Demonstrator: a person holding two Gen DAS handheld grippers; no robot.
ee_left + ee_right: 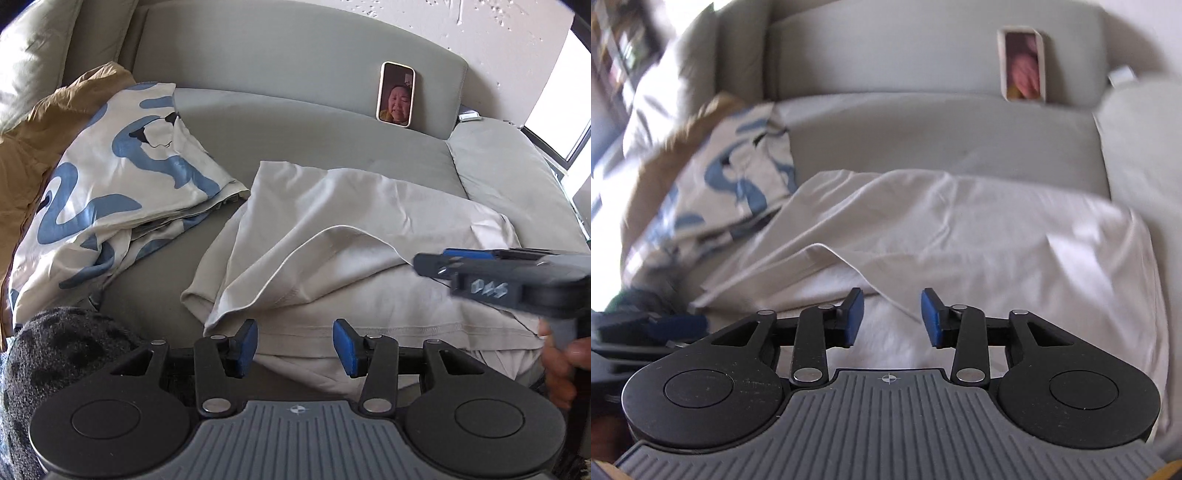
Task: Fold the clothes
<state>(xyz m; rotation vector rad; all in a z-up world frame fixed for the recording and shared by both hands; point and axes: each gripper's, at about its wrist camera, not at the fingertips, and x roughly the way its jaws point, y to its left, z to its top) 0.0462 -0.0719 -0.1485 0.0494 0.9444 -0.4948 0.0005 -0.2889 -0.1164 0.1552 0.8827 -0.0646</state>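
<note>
Cream fabric, a pale garment (369,229), lies spread and rumpled across the seat of the grey sofa (295,122), one hemmed edge turned over itself near the middle. My left claw (294,347) hangs just above its near hem with its blue pads spread apart, gripping nothing. My right claw (892,317) is spread too, poised over the folded-back edge with cloth showing in the gap but not pinched; from the left wrist view I see it side-on at the right, with my hand (561,365) on its handle. Left of the garment sits a blue-and-white patterned cloth (110,184), bunched against a mustard one (48,122). A phone (396,95) leans upright on the backrest. I see no basket or bin.
</note>
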